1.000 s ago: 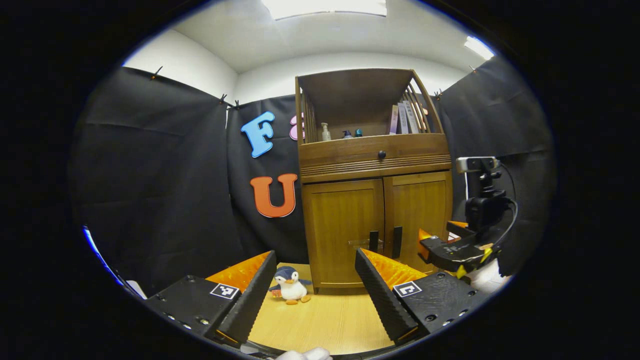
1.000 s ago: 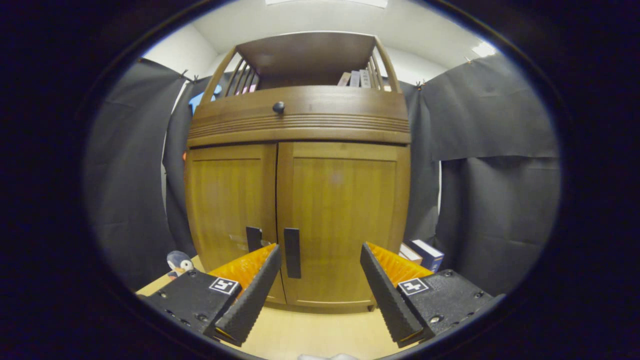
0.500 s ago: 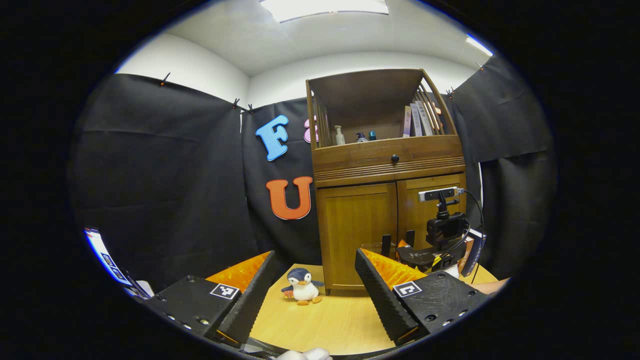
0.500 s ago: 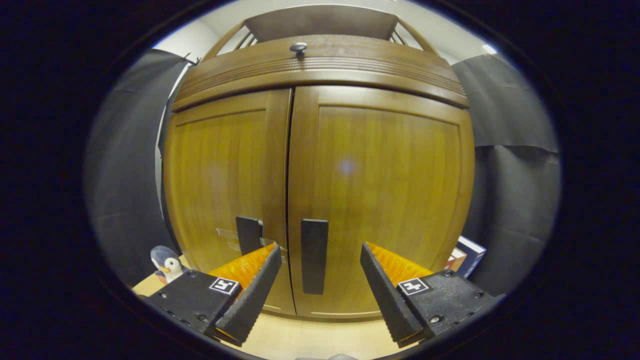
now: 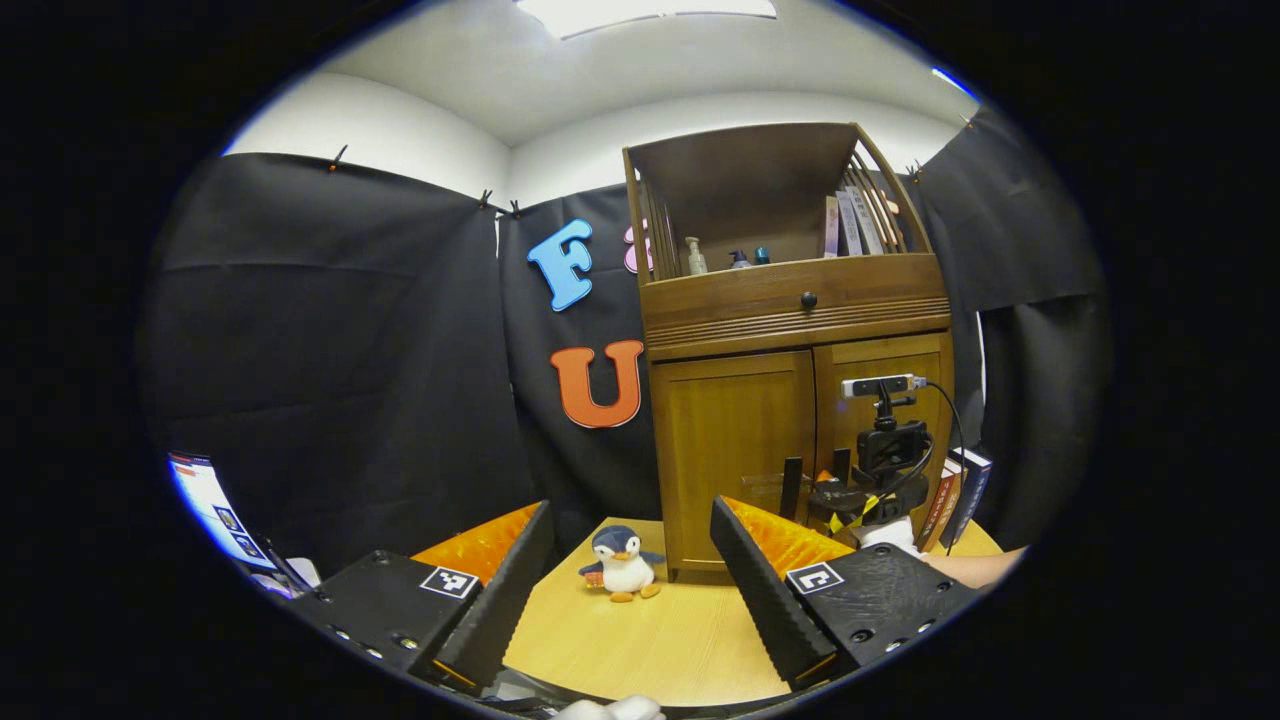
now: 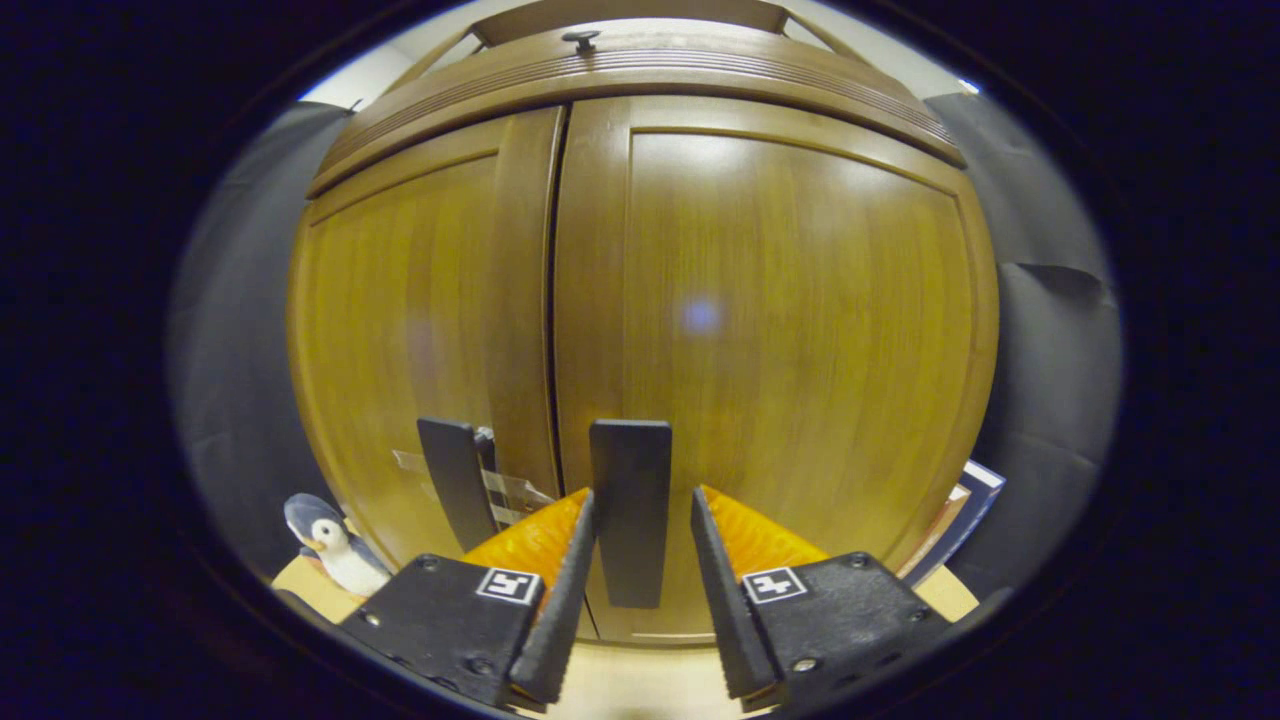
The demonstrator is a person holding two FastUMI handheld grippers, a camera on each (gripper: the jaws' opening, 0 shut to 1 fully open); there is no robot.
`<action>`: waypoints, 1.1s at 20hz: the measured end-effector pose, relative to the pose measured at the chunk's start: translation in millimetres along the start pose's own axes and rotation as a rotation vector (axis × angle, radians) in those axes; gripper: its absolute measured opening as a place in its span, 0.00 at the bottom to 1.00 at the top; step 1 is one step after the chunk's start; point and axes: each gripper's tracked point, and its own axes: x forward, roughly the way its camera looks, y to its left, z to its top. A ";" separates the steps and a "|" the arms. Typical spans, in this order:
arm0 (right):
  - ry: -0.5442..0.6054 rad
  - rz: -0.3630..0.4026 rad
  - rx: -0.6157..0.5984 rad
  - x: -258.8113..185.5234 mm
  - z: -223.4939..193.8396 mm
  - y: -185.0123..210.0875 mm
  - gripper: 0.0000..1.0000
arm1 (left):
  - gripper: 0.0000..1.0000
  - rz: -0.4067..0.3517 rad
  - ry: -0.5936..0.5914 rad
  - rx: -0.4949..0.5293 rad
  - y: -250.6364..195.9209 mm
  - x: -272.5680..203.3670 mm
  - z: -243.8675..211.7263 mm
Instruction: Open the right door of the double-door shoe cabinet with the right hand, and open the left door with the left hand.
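Note:
The wooden shoe cabinet [image 5: 790,330] stands at the back of the table, both doors closed. In the right gripper view the right door [image 6: 790,300] and left door [image 6: 400,330] are very close. My right gripper [image 6: 642,495] straddles the right door's dark vertical handle [image 6: 630,450]; its left finger touches the handle's edge, and a narrow gap remains at the right finger. The left door's handle [image 6: 455,480] stands free beside it. In the left gripper view, the right gripper [image 5: 845,492] is at the doors. My left gripper [image 5: 630,508] hangs open above the table, well short of the cabinet.
A plush penguin [image 5: 622,563] sits on the wooden table [image 5: 640,640] before the cabinet's left corner. Books [image 5: 955,490] lean at the cabinet's right side. Bottles [image 5: 730,260] and books fill the top shelf above a drawer knob [image 5: 808,299]. A screen [image 5: 215,510] glows far left.
My right gripper has moved up to the right door and narrowed its fingers around that door's handle. The left gripper has drifted slightly and stays open.

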 end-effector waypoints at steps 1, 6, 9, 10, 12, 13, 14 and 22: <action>0.012 0.009 0.003 0.5 -1.4 2.7 0.55 | 0.96 0.002 0.001 0.000 1.2 1.0 0.3; 0.026 -0.002 -0.002 -2.9 -4.3 3.5 0.35 | 0.96 0.001 0.001 -0.008 6.1 1.4 0.4; 0.038 0.019 0.004 -14.1 -7.0 1.6 0.34 | 0.96 -0.006 0.003 -0.009 7.4 0.0 -3.3; 0.038 0.023 0.002 -18.8 -8.7 0.2 0.34 | 0.96 -0.009 0.001 -0.012 8.3 -1.3 -3.8; 0.039 0.027 -0.006 -30.8 -10.3 -2.2 0.33 | 0.96 -0.023 0.002 -0.014 6.8 -3.5 -5.4; 0.040 0.032 -0.005 -38.0 -12.1 -3.6 0.32 | 0.96 -0.029 0.001 -0.014 5.6 -4.3 -5.8; 0.041 0.038 -0.004 -44.6 -12.8 -5.4 0.32 | 1.00 -0.035 -0.001 -0.013 5.1 -5.3 -5.7; 0.053 0.083 -0.008 -112.0 -25.9 -33.4 0.31 | 0.96 -0.080 0.012 -0.020 2.5 -11.9 -17.4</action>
